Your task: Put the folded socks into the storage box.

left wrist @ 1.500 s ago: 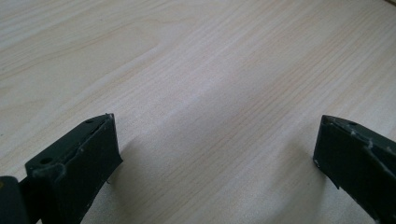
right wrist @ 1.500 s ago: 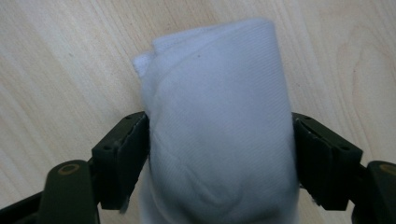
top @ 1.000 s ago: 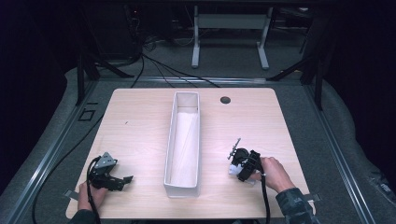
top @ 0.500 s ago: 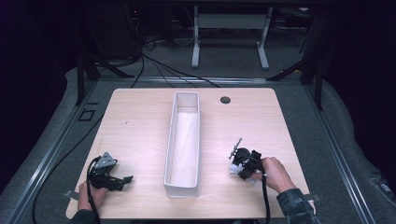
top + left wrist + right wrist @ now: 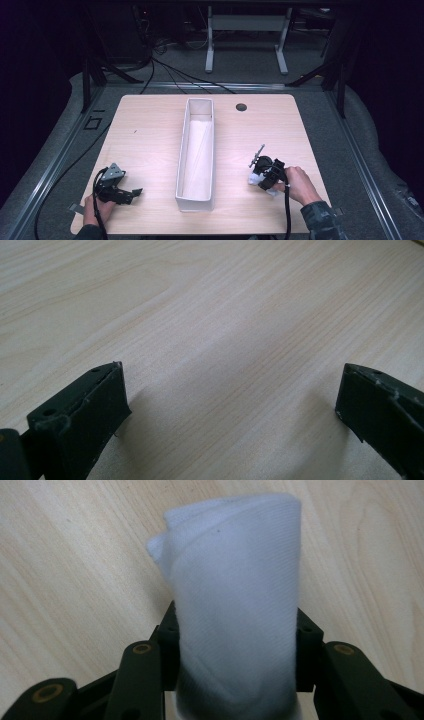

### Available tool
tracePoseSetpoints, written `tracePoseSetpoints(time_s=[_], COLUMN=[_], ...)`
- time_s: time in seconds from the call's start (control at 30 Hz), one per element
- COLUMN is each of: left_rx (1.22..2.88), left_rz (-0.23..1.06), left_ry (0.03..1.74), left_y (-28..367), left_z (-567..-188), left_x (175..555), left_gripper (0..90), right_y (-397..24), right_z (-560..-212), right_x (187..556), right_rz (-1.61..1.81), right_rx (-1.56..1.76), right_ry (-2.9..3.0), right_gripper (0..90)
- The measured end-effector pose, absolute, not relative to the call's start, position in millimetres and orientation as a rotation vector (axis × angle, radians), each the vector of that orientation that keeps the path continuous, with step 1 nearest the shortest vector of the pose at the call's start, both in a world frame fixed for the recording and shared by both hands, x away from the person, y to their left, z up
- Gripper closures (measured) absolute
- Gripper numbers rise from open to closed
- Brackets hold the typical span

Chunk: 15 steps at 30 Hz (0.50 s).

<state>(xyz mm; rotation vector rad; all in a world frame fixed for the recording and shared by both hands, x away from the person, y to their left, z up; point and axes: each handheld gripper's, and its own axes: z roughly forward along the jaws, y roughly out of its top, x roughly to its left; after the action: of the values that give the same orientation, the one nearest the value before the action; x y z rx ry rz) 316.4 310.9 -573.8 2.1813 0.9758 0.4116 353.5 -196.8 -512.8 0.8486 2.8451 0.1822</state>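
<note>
The right gripper (image 5: 235, 655) jaws, just closing, pinch the folded white cloth (image 5: 235, 595) between them.

No lettering, label, brand mark, number or sign can be read anywhere on the worktop (image 5: 150, 130) or on anything lying on it

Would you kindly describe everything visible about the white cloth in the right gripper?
The white cloth is a soft, finely woven fabric rolled or folded into a thick bundle, with layered edges at its far end. The right gripper has just closed its jaws on it, and they press both sides. It lies over the light wooden table, right of the long white tray.
</note>
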Motion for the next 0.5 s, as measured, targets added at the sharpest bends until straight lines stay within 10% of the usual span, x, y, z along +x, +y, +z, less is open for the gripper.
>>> tracePoseSetpoints(time_s=[0.5], left_rx=[2.181], left_rz=[0.413], left_ry=[0.977], left_y=[311], left_z=[-574], left_x=[316], left_gripper=[0.2], right_y=[-207], right_z=[-475], right_x=[359], right_rz=[0.22], right_rx=[0.849], right_ry=[2.797], right_gripper=[54.8])
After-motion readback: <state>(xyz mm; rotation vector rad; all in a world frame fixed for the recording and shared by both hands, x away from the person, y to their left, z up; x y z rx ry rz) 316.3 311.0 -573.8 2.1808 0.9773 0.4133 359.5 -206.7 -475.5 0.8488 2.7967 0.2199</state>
